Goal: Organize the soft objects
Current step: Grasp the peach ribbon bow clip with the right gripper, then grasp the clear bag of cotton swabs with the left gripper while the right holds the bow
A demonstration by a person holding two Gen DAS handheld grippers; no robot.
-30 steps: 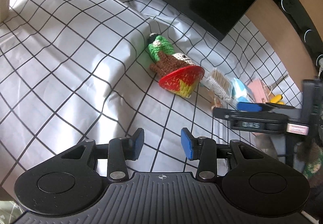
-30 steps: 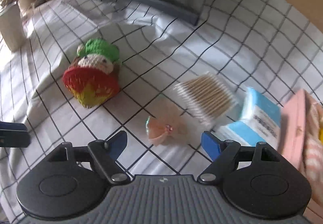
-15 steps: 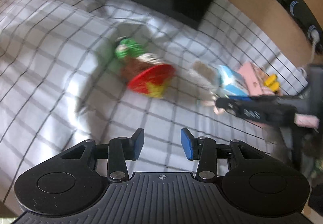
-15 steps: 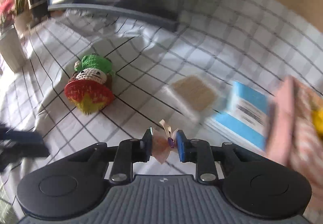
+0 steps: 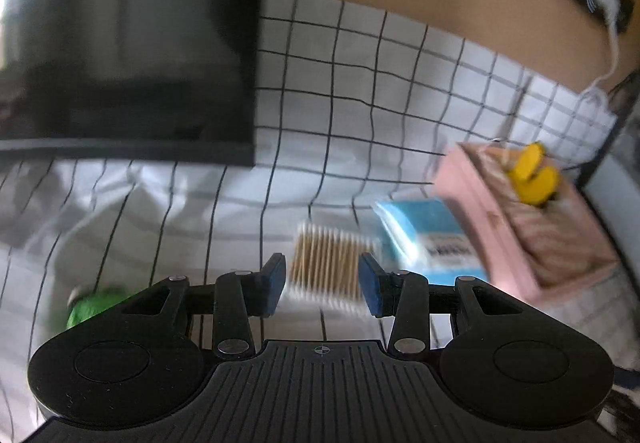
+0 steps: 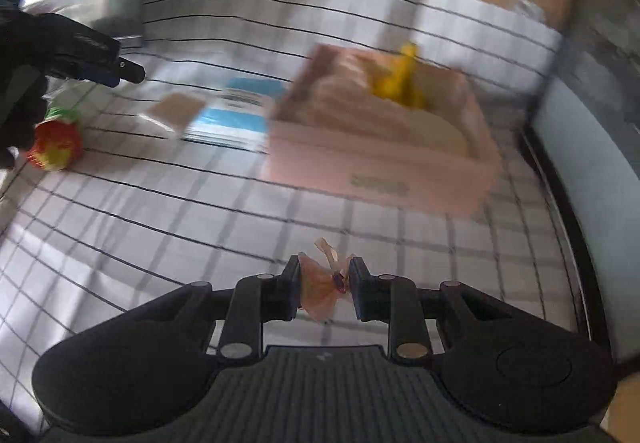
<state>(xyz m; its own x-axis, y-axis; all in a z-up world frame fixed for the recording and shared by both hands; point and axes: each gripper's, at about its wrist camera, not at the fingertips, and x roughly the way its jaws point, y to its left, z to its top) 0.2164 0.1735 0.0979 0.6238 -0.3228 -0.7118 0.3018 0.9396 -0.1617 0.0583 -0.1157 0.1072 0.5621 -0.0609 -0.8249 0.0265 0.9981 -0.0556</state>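
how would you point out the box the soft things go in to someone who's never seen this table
On the checked tablecloth, look past the right tongs to the far right side. The pink box sits there beside a blue packet; it alone is open-topped, with something yellow inside.

So the whole surface is covered by a white cloth (image 5: 400,91) with a black grid on it, pretty wrinkled on the left side. Sitting on it: a pink box (image 6: 380,163) over on the right with something yellow inside, a blue and white packet (image 5: 432,239) right beside the box, and a pack of cotton swabs (image 5: 328,263) just next to the packet. Further left there's a crochet doll (image 6: 56,141), green on top with a red and yellow bottom, well apart from the box. A big dark monitor (image 5: 124,43) stands on the cloth at the back left. Both views are blurry, so finer details are hard to make out.
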